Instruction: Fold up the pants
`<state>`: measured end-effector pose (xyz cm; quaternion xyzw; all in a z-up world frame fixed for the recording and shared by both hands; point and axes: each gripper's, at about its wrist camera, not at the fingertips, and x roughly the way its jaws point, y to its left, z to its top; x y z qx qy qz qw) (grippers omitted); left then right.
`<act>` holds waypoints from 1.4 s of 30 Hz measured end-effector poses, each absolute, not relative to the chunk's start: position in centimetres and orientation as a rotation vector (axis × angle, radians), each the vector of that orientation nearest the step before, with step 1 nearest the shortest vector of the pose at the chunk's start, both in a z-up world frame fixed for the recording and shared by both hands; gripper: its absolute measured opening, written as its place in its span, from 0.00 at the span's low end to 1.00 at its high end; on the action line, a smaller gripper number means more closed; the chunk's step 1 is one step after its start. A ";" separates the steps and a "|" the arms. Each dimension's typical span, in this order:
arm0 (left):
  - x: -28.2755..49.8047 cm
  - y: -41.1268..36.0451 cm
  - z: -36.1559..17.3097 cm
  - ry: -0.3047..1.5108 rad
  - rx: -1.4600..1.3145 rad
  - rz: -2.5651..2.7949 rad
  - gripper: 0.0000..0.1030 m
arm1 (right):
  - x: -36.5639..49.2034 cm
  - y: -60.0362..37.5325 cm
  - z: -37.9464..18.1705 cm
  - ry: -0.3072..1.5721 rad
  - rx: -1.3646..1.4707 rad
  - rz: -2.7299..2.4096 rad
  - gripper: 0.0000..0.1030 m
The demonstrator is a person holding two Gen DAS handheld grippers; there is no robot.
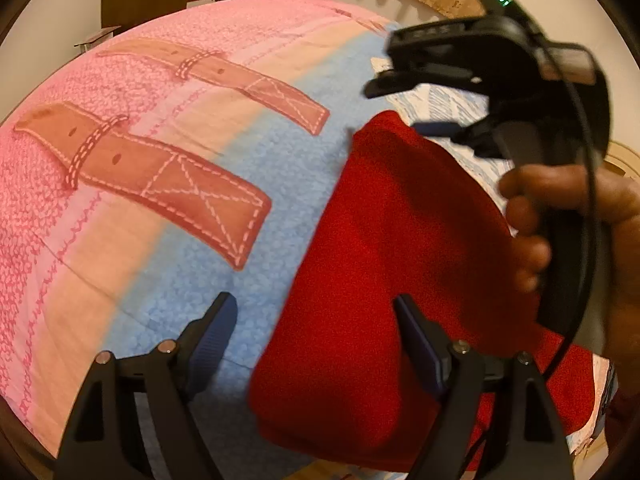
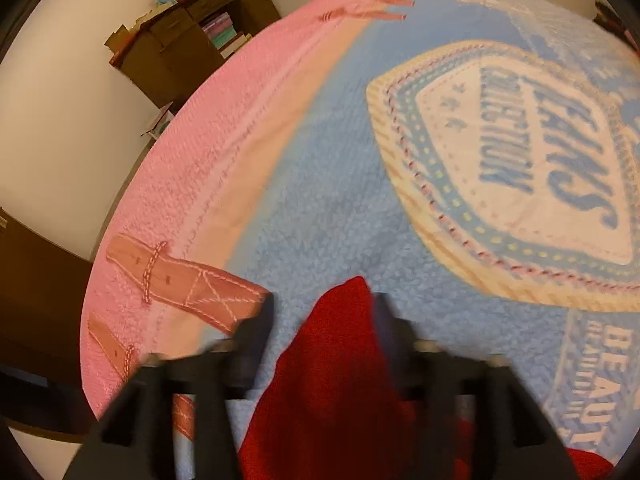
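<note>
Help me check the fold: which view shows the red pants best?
The left wrist view: the red pants lie spread on the bedspread with their left edge visible. The right wrist view shows only a blurred peak of red cloth between that hand-held gripper's open fingers.

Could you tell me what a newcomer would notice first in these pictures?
The folded bright red fleece pants lie on the blue part of a pink and blue plush bedspread, at the right of the left wrist view. The left tongs are open above their edge; the right tongs straddle a red peak.
</note>
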<state>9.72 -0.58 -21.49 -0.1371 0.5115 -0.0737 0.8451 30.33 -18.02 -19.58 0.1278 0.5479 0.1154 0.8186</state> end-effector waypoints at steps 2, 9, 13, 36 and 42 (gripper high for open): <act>9.8 -0.6 -21.5 1.082 -0.289 -0.154 0.81 | 30.8 -17.9 -21.4 1.243 0.316 0.248 0.66; 10.2 -0.8 -21.6 1.089 -0.297 -0.158 0.82 | 29.5 -15.0 -21.7 1.301 0.010 0.244 0.42; 10.0 -0.7 -21.5 1.084 -0.302 -0.162 0.83 | 28.3 -16.7 -19.5 1.191 0.057 0.180 0.28; 12.0 -0.7 -20.8 1.152 -0.266 -0.211 0.84 | 9.0 -30.2 -11.4 0.902 0.239 -0.133 0.51; 10.8 -1.7 -20.9 1.068 -0.086 -0.250 0.94 | -0.8 -37.9 -20.4 0.906 0.655 -0.244 0.75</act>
